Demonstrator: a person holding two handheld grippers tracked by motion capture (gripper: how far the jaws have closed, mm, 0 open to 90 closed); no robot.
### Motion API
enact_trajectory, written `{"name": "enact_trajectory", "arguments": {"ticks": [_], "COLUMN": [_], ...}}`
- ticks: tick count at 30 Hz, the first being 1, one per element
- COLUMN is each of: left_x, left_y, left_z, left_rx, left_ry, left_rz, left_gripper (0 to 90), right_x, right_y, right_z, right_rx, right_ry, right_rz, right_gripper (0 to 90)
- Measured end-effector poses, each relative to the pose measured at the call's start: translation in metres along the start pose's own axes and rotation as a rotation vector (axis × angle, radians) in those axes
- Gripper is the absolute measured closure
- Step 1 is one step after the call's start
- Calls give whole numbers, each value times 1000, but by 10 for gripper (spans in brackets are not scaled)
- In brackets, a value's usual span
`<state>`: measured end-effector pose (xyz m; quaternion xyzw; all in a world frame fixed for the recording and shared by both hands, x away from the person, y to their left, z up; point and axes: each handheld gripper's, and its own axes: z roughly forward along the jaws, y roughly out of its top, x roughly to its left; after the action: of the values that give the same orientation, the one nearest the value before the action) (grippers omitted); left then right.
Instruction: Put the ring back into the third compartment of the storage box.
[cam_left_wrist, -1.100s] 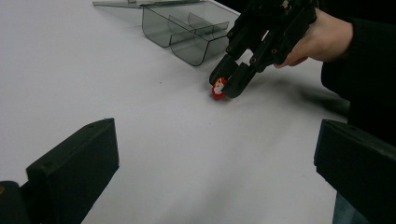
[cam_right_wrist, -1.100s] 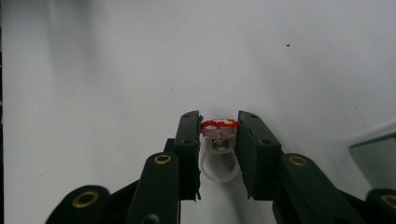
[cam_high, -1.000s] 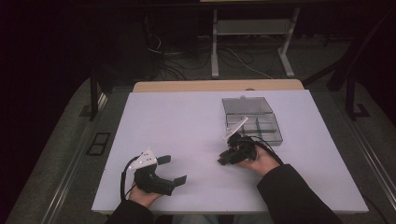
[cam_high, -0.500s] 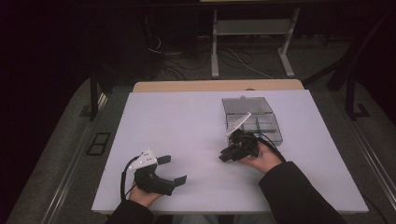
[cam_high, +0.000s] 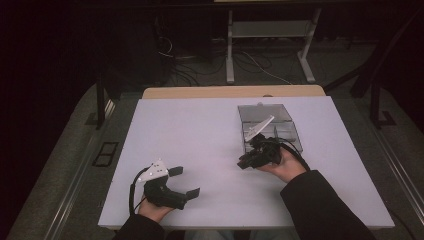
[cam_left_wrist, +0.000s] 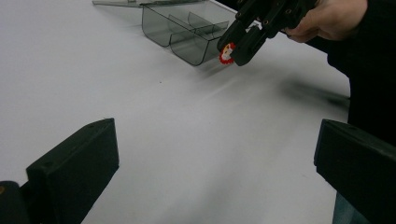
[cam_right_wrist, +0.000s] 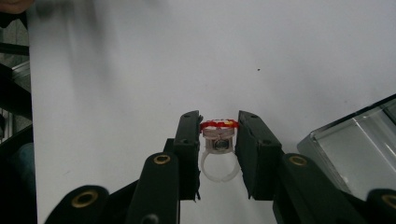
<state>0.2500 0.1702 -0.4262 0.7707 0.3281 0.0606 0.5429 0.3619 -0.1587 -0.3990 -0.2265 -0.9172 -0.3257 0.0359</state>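
My right gripper (cam_right_wrist: 219, 135) is shut on a small toy ring (cam_right_wrist: 218, 140) with a white band and a red-and-white top. In the left gripper view the same ring (cam_left_wrist: 227, 52) sits at the tips of the right gripper (cam_left_wrist: 236, 49), held just above the white table next to a clear compartment box (cam_left_wrist: 187, 30). From above, the right gripper (cam_high: 247, 161) hovers off the box's (cam_high: 267, 127) near-left corner. My left gripper (cam_high: 182, 181) rests near the table's front left, its jaws wide apart with nothing between them.
The box's clear lid (cam_high: 260, 127) stands tilted open over its compartments. The white table top (cam_high: 200, 135) spreads between the two hands. Beyond its far edge are a wooden strip (cam_high: 232, 91), white desk legs and cables on a dark floor.
The right gripper, still holding the ring, has shifted slightly up the high view toward the box. The left gripper has stayed where it was.
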Motion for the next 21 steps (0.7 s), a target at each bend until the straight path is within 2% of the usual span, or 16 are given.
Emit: {"name": "enact_trajectory", "arguments": {"ticks": [8,10,21], "left_x": [0,0,0], "left_y": [0,0,0], "left_z": [0,0,0], "left_rx": [0,0,-1], "left_ry": [0,0,0], "left_rz": [-1,0,-1], "left_gripper": [0,0,0], "right_x": [-3,-3,-6], "right_y": [0,0,2], "right_z": [-9,-12,-25], "right_rx": [-15,-10,-27], "right_ry": [-10,-12,-30], "right_rz": [4,18,15], "right_gripper": [689,689,689]}}
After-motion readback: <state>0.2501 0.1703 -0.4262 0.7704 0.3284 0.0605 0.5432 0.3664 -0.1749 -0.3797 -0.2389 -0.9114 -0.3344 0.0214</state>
